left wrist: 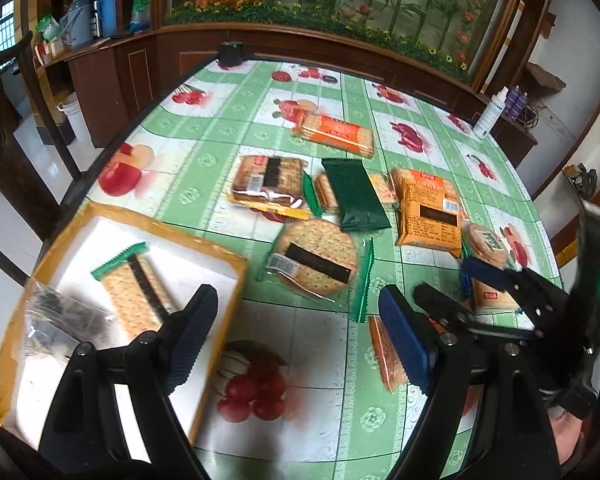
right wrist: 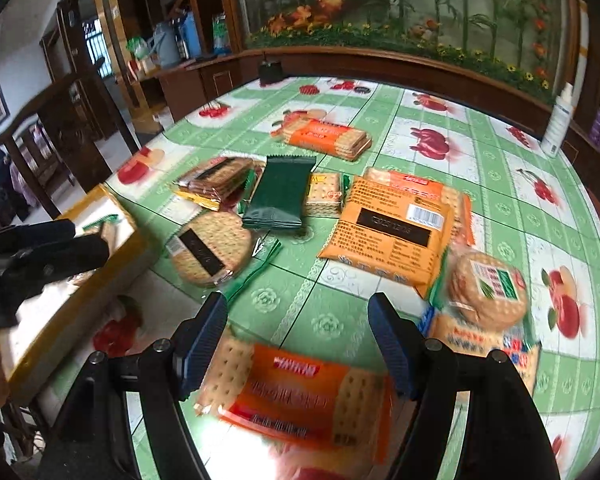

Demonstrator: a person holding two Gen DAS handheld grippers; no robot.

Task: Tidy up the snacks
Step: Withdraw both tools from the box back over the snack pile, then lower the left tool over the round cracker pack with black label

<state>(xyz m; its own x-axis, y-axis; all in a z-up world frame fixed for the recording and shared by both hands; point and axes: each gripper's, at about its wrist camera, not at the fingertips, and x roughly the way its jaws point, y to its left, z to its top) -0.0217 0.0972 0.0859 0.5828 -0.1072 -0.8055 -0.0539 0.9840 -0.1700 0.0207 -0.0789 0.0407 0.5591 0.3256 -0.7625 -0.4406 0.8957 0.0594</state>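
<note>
- The right gripper [right wrist: 298, 344] is spread wide with nothing held, its jaws poised either side of an orange cracker pack [right wrist: 300, 400] lying flat near the near edge of the table [right wrist: 500, 208]; whether the pads touch the pack is hard to tell through the blur.
- That pack looks light, the film wrapper slick and crinkly, and the crackers inside brittle. I would take it across its short width at the middle, with a gentle squeeze so nothing snaps.
- The left gripper [left wrist: 296, 336] also stands open and empty, hovering over the right edge of the yellow-rimmed tray [left wrist: 236, 264] at the table's near-left corner.
- Only the left wrist view looks into the tray: a green-edged cracker pack [left wrist: 134, 288] lies there beside a clear bag of something dark [left wrist: 56, 320].
- Only the right wrist view shows the orange pack whole; from the left it is a sliver behind a finger.
- Both views show the loose spread mid-table: a round cracker pack [left wrist: 316, 264], a dark green sachet [left wrist: 354, 194] and an orange packet [left wrist: 430, 212] lying back-up.
</note>
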